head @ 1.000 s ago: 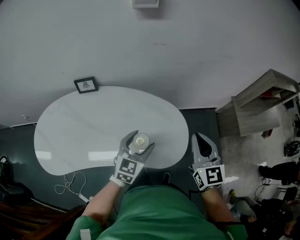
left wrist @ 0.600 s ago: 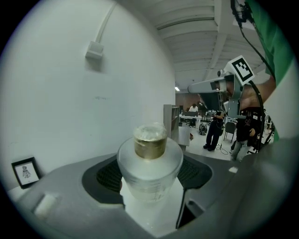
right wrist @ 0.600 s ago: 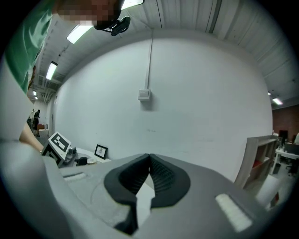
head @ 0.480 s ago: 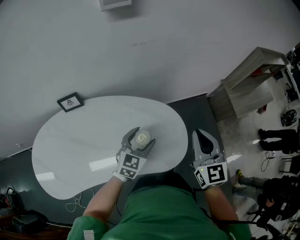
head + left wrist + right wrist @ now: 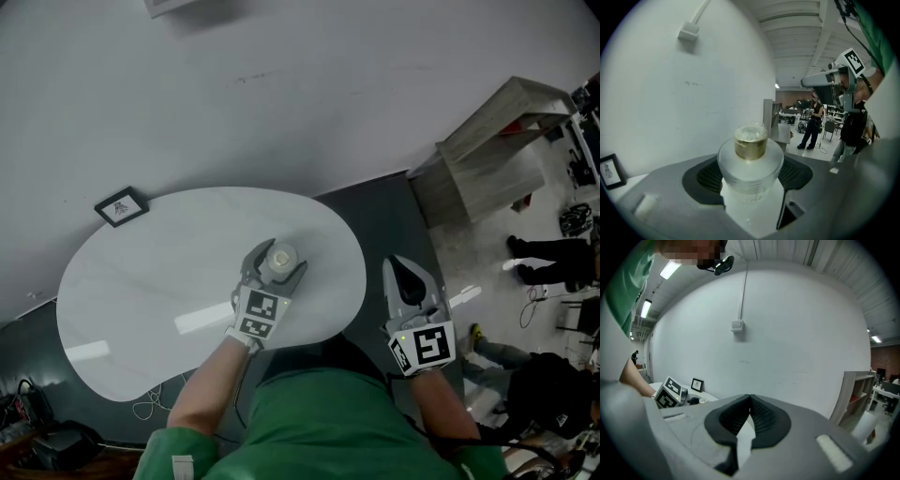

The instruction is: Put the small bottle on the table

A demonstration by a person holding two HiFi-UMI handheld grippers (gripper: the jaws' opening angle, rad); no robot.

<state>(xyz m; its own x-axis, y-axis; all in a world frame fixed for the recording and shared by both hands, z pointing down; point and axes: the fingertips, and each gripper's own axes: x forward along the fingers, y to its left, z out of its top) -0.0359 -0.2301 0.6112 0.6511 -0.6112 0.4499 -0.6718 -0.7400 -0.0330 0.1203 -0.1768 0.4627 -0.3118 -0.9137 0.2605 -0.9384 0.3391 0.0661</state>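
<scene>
Left claw [image 5: 278, 262] clamped on small bottle [image 5: 281, 254], frame centre, over right half of white table [image 5: 141, 281]; contact with tabletop unclear. Right claw [image 5: 398, 266] lower right, beyond table edge, jaws pressed together, empty.

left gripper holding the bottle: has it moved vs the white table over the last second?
Yes, slightly. The left gripper, shut on the small frosted bottle with a gold cap, sits farther in over the white table, away from its near edge.
</scene>
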